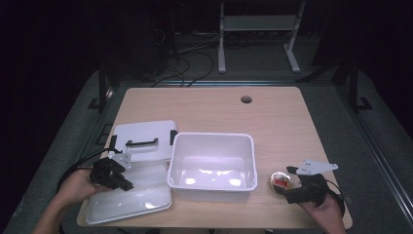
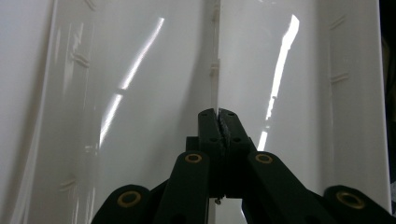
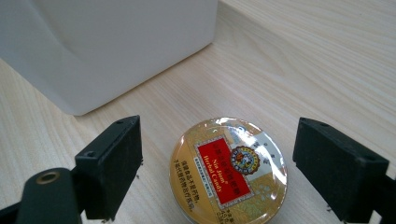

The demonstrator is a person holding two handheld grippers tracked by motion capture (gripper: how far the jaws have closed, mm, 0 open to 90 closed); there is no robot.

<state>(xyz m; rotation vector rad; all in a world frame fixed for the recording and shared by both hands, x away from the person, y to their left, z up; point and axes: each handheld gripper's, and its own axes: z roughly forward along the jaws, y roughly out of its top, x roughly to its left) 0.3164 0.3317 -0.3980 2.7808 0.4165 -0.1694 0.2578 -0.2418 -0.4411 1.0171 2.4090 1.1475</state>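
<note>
Nearest you, your right tongs (image 3: 218, 172) sit at the front right of the tabletop (image 1: 287, 126), jaws spread wide, nothing gripped. The candy tin (image 3: 229, 170) lies flat between them, gold lid with a red label facing up, clear gaps on both sides, pads not touching it. In the high view the tin (image 1: 280, 182) is just left of the right tongs (image 1: 291, 187), close to the front right corner of the white bin (image 1: 212, 161) but apart from it.

Your left tongs (image 2: 218, 122) are closed tight on the thin upright rib running down the middle of the clear tray (image 2: 140, 93), with the rib's edge pinched between the pads. In the high view the left tongs (image 1: 121, 181) are over the near left part of that tray (image 1: 131, 195), which lies flat at the front left, touching or just beside the bin's left wall.

Bin stands upright in the middle, open top, nothing inside.

Behind the tray, a white lid (image 1: 143, 139) with a black handle lies flat, its right edge just beside the bin's back left corner.

Farther back: a round cable hole (image 1: 246, 99) in the tabletop, well apart from everything.
</note>
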